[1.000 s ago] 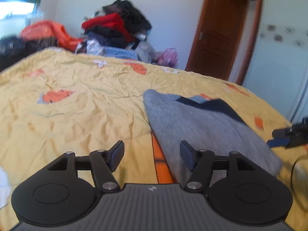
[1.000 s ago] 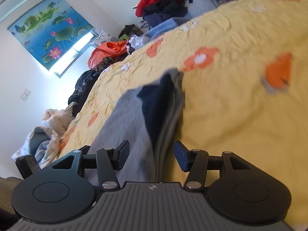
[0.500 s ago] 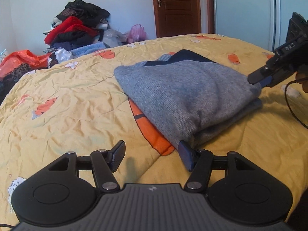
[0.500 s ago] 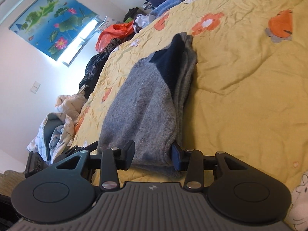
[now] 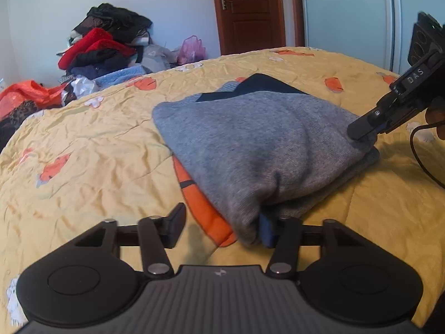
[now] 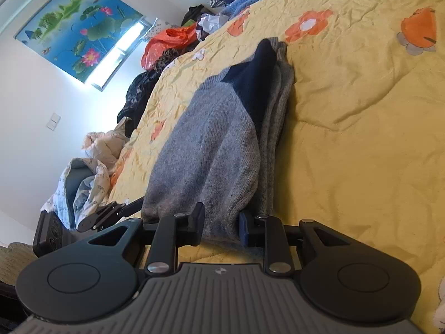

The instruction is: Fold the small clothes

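A grey knit sweater with a navy panel (image 5: 258,139) lies folded on the yellow bed cover (image 5: 83,150). My left gripper (image 5: 222,229) is open at the sweater's near corner; its right finger touches the fabric edge and its left finger is over bare cover. My right gripper (image 6: 221,225) has its jaws around the sweater's (image 6: 211,150) near edge, with fabric between the fingers and a gap still showing. The right gripper also shows in the left wrist view (image 5: 361,129), its tips at the sweater's right corner. The left gripper's finger shows in the right wrist view (image 6: 111,214).
A heap of clothes (image 5: 103,53) sits at the bed's far end against the wall. An orange bag (image 5: 25,97) lies far left. A brown door (image 5: 250,11) and sliding wardrobe (image 5: 347,16) stand behind. More bedding (image 6: 83,178) is piled beside the bed.
Both grippers have moved in toward the sweater. The left finger now touches its near corner, and the right gripper's jaws have narrowed around its edge.
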The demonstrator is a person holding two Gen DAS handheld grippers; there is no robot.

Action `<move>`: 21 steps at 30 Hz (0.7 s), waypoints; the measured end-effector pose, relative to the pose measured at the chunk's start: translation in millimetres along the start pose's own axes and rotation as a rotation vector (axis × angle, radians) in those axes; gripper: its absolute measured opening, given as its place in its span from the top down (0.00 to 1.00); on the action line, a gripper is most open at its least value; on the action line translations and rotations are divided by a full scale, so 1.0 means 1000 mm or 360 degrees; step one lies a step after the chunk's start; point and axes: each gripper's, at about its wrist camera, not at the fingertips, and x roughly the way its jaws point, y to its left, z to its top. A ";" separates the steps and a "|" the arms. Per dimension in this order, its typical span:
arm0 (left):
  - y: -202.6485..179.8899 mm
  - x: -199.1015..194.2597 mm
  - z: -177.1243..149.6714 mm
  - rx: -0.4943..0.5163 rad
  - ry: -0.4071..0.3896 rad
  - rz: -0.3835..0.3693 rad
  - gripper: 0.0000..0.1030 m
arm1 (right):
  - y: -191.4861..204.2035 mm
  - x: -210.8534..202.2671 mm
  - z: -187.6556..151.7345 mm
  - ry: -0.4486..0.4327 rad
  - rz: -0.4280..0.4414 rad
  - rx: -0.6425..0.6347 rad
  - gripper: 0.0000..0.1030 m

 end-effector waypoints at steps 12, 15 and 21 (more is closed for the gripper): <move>0.008 -0.008 -0.013 0.0006 0.0043 0.0042 0.93 | -0.002 -0.002 -0.008 0.0097 -0.0137 -0.0116 0.86; 0.021 -0.033 -0.017 0.0026 0.0002 -0.0107 0.91 | 0.003 -0.012 -0.007 0.0085 -0.0104 -0.0117 0.64; 0.030 -0.040 0.031 -0.0221 -0.0258 -0.0218 0.46 | 0.022 -0.045 0.035 -0.0375 -0.0013 -0.0094 0.45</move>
